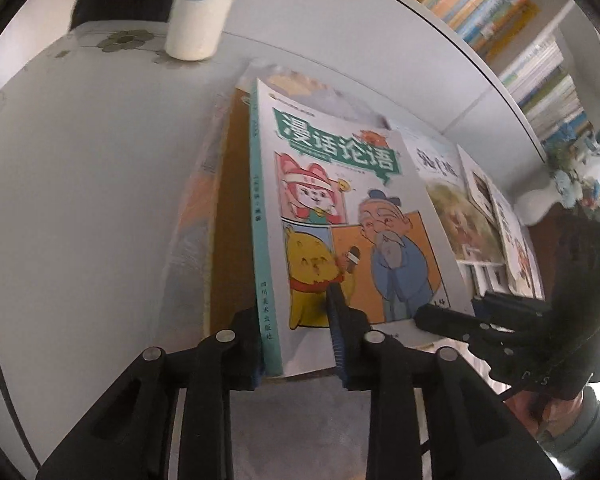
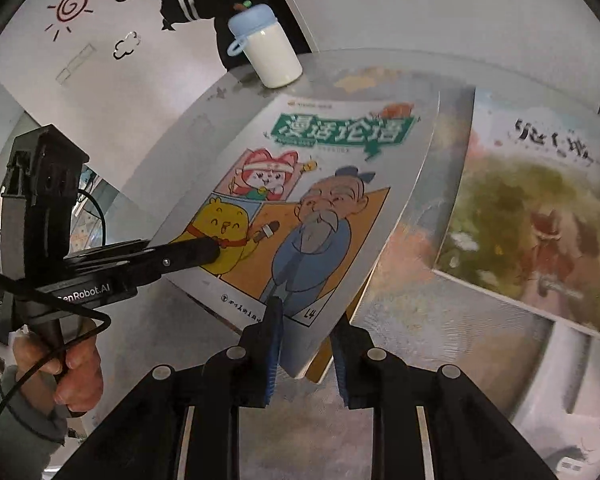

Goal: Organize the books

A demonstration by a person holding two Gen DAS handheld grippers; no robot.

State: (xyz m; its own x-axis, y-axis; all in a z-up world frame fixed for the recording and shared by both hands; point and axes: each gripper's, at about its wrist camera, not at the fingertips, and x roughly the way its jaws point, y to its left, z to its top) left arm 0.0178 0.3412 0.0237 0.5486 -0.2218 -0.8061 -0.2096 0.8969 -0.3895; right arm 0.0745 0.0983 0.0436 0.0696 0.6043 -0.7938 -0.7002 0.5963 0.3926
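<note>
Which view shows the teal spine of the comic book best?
The left wrist view: the comic book's teal spine runs nearly full length there, printed characters visible, with the left tool at its near end. The right wrist view shows only the front cover; the spine is hidden.

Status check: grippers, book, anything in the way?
Left gripper and right gripper both clamp the comic book by its near edge. Book tilted over other books. Bottle stands beyond.

Left tool (image 1: 296, 332) on comic book (image 1: 340, 208) (tilted)

Both tools angle steeply downward, the left tool (image 1: 296, 332) and right tool (image 2: 306, 344) each nearly closed on the near edge of the comic book (image 1: 340, 216).
</note>
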